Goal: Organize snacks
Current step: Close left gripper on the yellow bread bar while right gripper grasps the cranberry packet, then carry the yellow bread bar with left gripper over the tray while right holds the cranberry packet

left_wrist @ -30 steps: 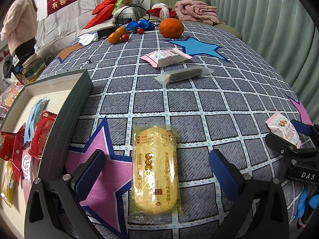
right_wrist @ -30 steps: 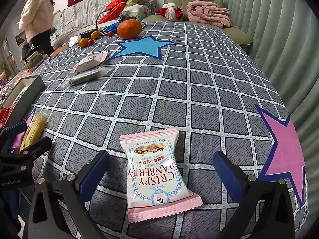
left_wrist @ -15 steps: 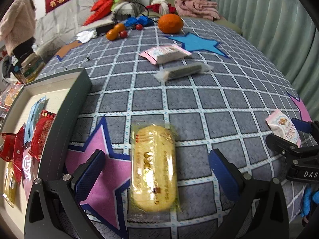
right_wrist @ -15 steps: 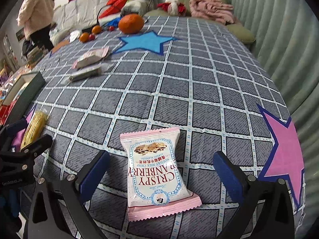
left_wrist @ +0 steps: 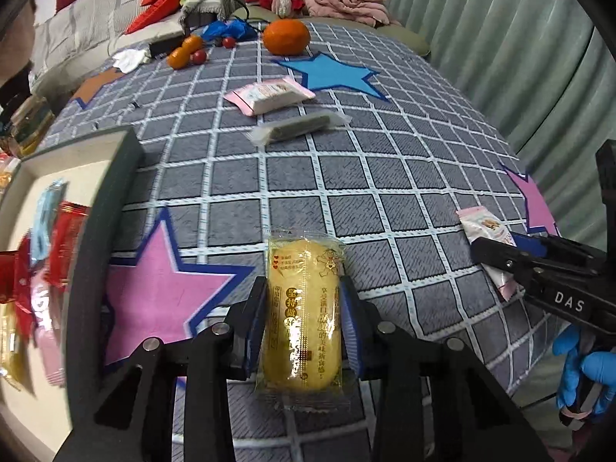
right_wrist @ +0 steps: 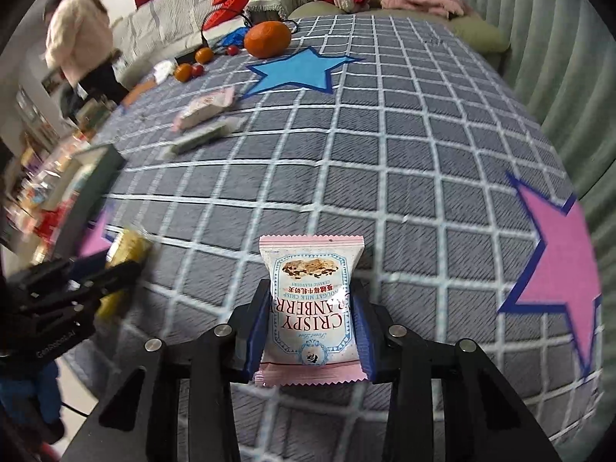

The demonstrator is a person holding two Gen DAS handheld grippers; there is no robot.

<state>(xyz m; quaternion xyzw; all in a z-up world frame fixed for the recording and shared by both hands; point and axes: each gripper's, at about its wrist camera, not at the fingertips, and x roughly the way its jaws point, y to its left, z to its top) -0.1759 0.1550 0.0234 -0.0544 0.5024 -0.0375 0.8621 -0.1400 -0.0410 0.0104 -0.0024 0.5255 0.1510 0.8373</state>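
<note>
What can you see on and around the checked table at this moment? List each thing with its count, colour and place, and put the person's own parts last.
yellow cake packet: 1, yellow, near table edge, gripped by left tongs
cranberry crisp packet: 1, pink and white, near edge, gripped by right tongs
pink snack packet: 1, pink, mid table beside blue star
dark bar in clear wrap: 1, dark green, just nearer than the pink packet
box: 1, dark rim, left, holding red, blue and pink packets
large orange: 1, orange, far end
small fruits: several, orange and red, far left
tablecloth: 1, grey check with stars
left tongs: 1, black with blue pads, shut
right tongs: 1, same colours, shut
gloved hand: 1, blue, lower right
</note>
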